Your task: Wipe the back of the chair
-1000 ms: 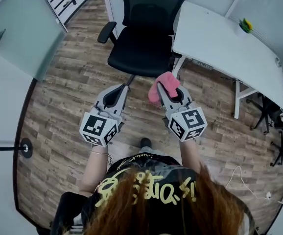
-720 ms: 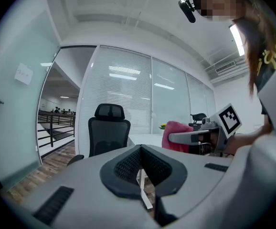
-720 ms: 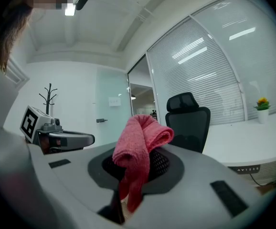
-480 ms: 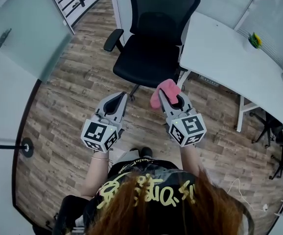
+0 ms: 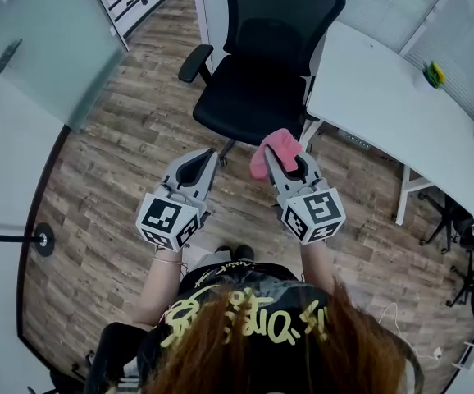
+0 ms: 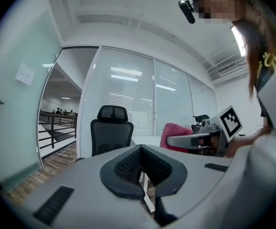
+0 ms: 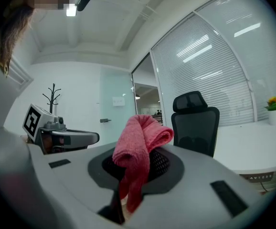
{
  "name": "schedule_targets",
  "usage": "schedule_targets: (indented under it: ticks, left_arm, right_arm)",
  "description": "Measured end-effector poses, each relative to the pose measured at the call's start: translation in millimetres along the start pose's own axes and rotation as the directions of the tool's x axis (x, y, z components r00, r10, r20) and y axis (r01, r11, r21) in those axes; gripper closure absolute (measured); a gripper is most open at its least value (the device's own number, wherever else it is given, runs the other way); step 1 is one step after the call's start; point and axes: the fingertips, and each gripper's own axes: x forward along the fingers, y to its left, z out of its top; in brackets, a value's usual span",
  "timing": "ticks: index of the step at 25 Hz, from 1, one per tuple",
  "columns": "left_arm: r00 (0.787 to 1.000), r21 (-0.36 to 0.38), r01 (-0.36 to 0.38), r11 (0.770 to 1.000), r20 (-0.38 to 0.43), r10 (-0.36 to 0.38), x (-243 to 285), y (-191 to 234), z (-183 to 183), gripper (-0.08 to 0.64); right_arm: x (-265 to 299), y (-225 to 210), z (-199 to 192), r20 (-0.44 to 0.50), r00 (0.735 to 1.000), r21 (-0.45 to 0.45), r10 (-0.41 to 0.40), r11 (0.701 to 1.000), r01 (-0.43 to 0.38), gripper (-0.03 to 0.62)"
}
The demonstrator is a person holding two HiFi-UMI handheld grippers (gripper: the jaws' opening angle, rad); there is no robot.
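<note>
Below me runs a wood-plank floor [image 5: 114, 162]; a white desk [image 5: 385, 105] sits at two o'clock, a frosted glass wall [image 5: 48, 48] at ten o'clock.

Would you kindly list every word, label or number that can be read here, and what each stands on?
None reads clearly.
Yellow print on the person's black top: stylised, not legible.
Paper sheet on the glass wall: too small.
Label under the desk: too blurred.
Left marker cube, right marker cube: square patterns, no letters.
</note>
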Motion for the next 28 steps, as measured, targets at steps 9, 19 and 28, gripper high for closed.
schedule_targets:
  ticks: [9,19,28]
  left_arm:
    - [1.0,0.004,-0.017,1.0,0.01,0.017,6.9,-2.1,2.5,0.565]
    - [0.999,0.033,-0.025,0.999,-0.033,0.026,3.5,1.5,-17.4,0.565]
    - [1.0,0.023,-0.005,1.0,-0.003,0.005,43.0,51.3,-15.6,0.565]
  right_arm:
    - [-4.7,-11.1,5.0,0.005,1.0,-0.012,0.008,1.0,-0.008,0.531]
    - [9.0,-11.9,-8.4,-0.018,0.999,-0.011,0.051,0.999,-0.052,0.531]
    - [59.2,-37.5,-9.4,-0.025,1.0,-0.037,0.014,0.999,-0.015,0.531]
